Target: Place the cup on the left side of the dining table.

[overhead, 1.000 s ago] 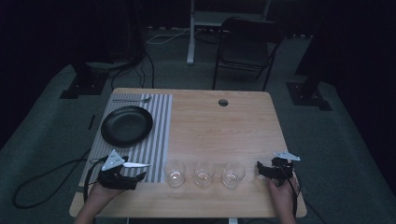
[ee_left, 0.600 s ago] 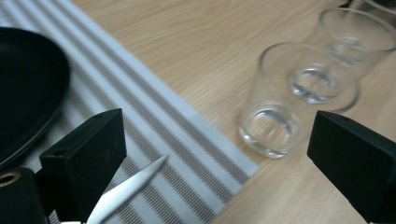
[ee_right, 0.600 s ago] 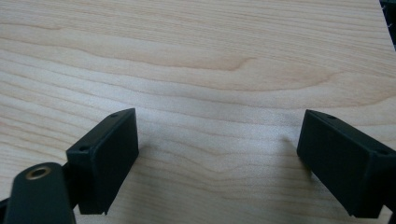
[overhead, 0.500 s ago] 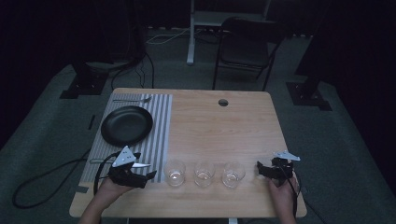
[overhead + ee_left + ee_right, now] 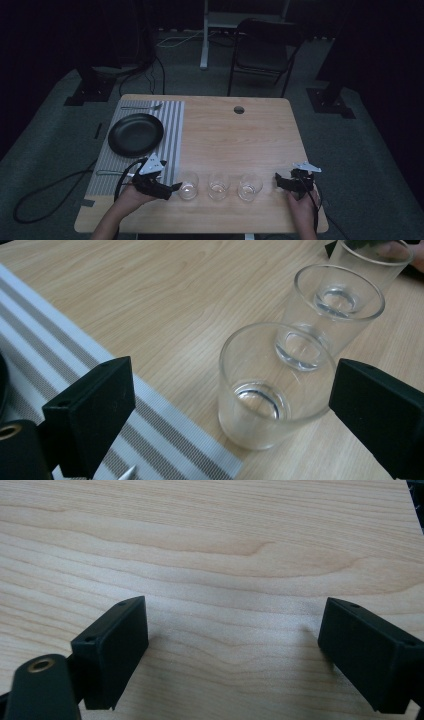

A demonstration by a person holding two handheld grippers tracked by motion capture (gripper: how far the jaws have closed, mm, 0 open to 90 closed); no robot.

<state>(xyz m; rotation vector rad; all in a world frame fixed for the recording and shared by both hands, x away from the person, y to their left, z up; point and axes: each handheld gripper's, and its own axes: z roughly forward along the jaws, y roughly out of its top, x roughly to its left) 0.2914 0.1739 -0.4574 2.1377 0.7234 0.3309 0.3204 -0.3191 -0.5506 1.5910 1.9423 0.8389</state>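
Black jaws of my left tool [image 5: 172, 188] stand spread wide and pinch nothing; I see the nearest clear glass [image 5: 270, 385] just ahead of them, between their lines but untouched, upright on the wooden counter [image 5: 235, 135]. To its right stand a second glass [image 5: 219, 186] and a third glass [image 5: 249, 187]. Right of those, my right tool [image 5: 276, 181] rests with jaws equally spread, bare wood between them, empty.

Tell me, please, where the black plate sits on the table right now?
In the high view the black plate lies on the striped placemat at the table's left side, beyond the left tool and left of the three glasses.
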